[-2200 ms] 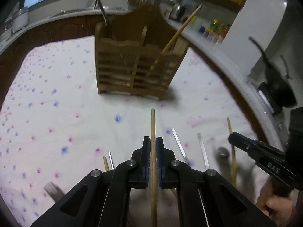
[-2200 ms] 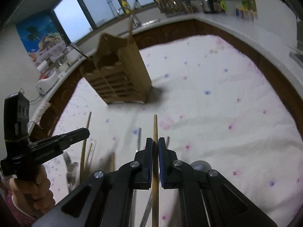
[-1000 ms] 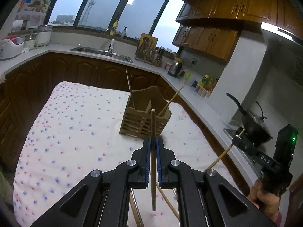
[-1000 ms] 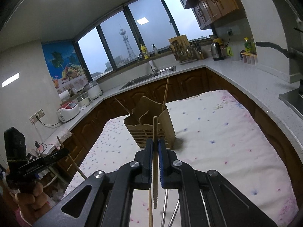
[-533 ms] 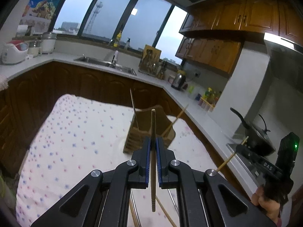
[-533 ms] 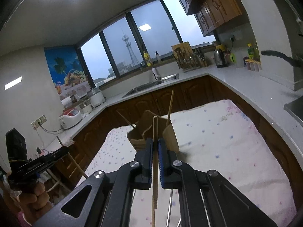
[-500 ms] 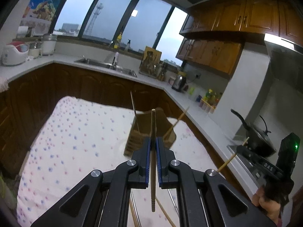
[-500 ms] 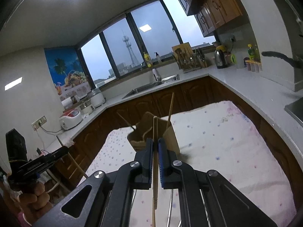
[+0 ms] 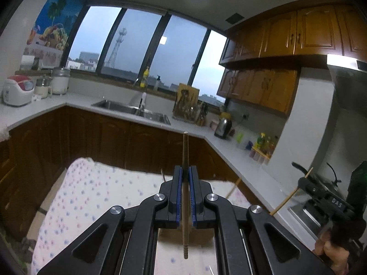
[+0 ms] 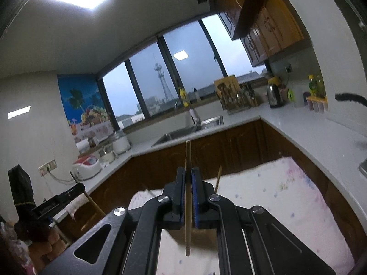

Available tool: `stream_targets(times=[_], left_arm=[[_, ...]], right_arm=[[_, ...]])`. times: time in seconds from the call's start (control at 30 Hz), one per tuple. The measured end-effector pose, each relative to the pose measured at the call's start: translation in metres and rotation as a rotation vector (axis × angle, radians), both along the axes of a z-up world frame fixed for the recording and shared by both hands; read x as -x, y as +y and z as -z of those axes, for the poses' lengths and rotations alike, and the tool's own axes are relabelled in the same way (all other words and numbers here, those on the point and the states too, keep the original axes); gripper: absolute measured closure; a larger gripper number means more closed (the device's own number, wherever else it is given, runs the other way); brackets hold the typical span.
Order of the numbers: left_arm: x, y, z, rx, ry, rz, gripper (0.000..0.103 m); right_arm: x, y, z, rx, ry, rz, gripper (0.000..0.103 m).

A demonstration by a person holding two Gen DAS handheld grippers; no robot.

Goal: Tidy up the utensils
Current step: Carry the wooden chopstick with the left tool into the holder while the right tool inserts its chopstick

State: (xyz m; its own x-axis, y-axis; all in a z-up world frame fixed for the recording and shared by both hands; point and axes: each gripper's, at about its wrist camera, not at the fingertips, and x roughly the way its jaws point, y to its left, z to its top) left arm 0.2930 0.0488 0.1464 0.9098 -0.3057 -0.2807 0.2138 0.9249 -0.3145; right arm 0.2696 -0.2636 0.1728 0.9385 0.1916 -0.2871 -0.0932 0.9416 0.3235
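My left gripper is shut on a wooden chopstick that stands upright between its blue pads, high above the table. My right gripper is shut on a second wooden chopstick, also upright. Each gripper shows in the other's view, the right one at the right edge and the left one at the lower left, each with its chopstick. The wooden utensil holder is almost hidden behind my jaws; only the tips of sticks standing in it show.
The table carries a white cloth with pink and blue dots. White counters with a sink, a kettle, a knife block and a rice cooker ring the table. A pan sits at the right.
Both grippers have lifted and tilted up with their chopsticks. The utensil holder, in plain view half a second ago, has dropped behind the jaws.
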Motion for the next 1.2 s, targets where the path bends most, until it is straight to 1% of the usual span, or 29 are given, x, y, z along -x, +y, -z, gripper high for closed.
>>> stream_targets(times=[0.17,0.27,0.33,0.47,0.5,0.57,0.6,0.7,0.8,0.9,0.97,1.07,1.2], left_arm=[[-0.039,-0.006,0.006,0.000,-0.035,-0.017,0.099],[-0.066,-0.012,0.017,0.000,-0.042,-0.039,0.099],[-0.081,-0.017,0.028,0.006,-0.044,-0.055,0.099],[-0.111,-0.029,0.057,0.027,-0.027,-0.091,0.099],[-0.118,-0.032,0.068,0.032,-0.020,-0.091,0.099],[-0.125,-0.039,0.078,0.028,-0.018,-0.088,0.099],[-0.130,-0.045,0.089,0.021,-0.014,-0.084,0.099],[-0.140,-0.057,0.108,0.013,0.014,-0.078,0.099],[-0.152,-0.059,0.121,0.011,0.047,-0.074,0.099],[-0.165,-0.063,0.129,0.009,0.077,-0.068,0.099],[-0.165,-0.060,0.125,0.005,0.086,-0.063,0.099],[-0.172,-0.061,0.123,0.000,0.113,-0.049,0.099],[-0.173,-0.051,0.111,-0.002,0.115,-0.045,0.099]], right_arm=[[-0.031,-0.001,-0.005,-0.001,-0.033,0.017,0.097],[-0.051,0.002,0.003,0.018,-0.038,0.032,0.097],[-0.059,0.004,0.011,0.025,-0.032,0.034,0.097],[-0.072,0.009,0.036,0.046,-0.008,0.040,0.097],[-0.074,0.010,0.041,0.049,-0.002,0.039,0.097],[-0.076,0.011,0.056,0.044,0.018,0.042,0.097],[-0.077,0.010,0.062,0.041,0.029,0.045,0.097],[-0.080,0.007,0.077,0.022,0.060,0.048,0.097],[-0.084,0.004,0.092,0.005,0.099,0.047,0.097],[-0.087,0.003,0.099,-0.006,0.130,0.042,0.097],[-0.090,0.002,0.104,-0.010,0.153,0.032,0.097],[-0.091,0.005,0.104,-0.004,0.160,0.025,0.097],[-0.093,0.005,0.103,0.002,0.173,0.021,0.097]])
